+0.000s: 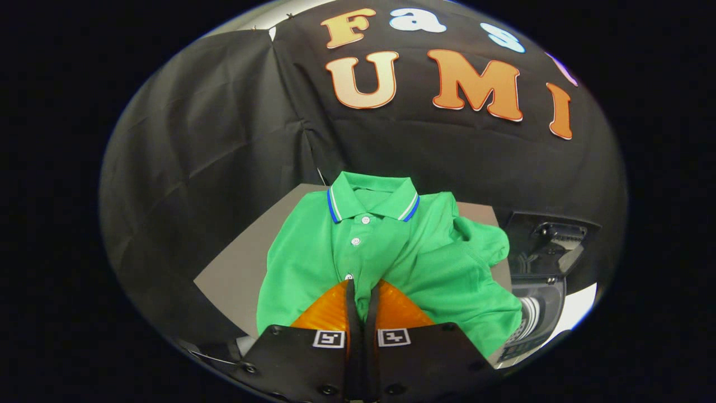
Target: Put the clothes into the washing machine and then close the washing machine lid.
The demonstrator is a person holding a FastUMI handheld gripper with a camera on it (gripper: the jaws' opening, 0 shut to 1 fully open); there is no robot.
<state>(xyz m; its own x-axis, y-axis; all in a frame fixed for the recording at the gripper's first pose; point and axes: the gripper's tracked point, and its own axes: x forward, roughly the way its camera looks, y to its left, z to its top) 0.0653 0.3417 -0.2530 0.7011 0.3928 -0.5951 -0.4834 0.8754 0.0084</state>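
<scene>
Between the claw [362, 291] fingers, pinched placket of green polo shirt [358, 246], blue-white striped collar.

A green polo shirt [391, 263] with a blue-and-white striped collar lies spread on the grey desk [235, 274], buttons up. Just beside it stands the washing machine [540, 291], lid [551, 238] raised.

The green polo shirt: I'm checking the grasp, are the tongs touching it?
Touching. In the gripper view both fingers of the tongs press together on a fold of the green polo shirt below its buttons.
</scene>
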